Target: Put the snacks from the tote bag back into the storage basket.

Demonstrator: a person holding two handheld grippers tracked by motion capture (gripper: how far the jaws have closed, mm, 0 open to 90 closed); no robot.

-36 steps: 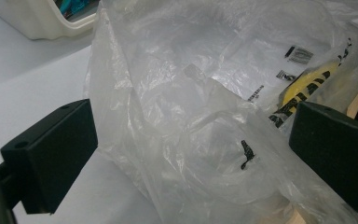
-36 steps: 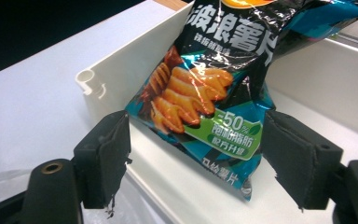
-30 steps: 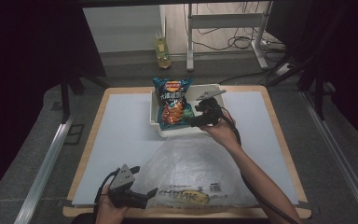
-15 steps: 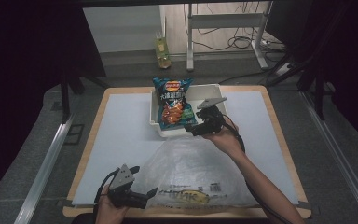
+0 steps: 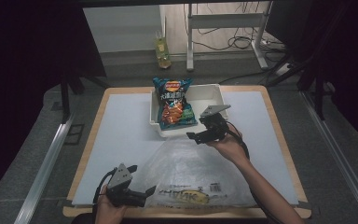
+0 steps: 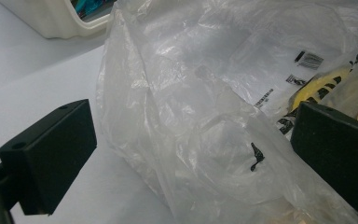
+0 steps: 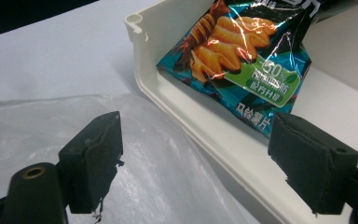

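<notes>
At the near edge of the desk, the left gripper is held low by a hand, right at the edge of a big see-through plastic bag. In the left gripper view its jaws are seen wide apart, with a crumpled fold of the bag lying between them, but the pads are not pressed on it. The bag is spread flat over the near middle of the desk, and yellow and black print is seen on it. Farther back, the right gripper is held just over the far edge of the bag, close to the near wall of a white tray. Its jaws have just been opening and are now wide, with nothing held between them. In the right gripper view the tray's rim is seen between the jaws. A blue chip packet is lying in the tray, with its top leaned over the far wall.
</notes>
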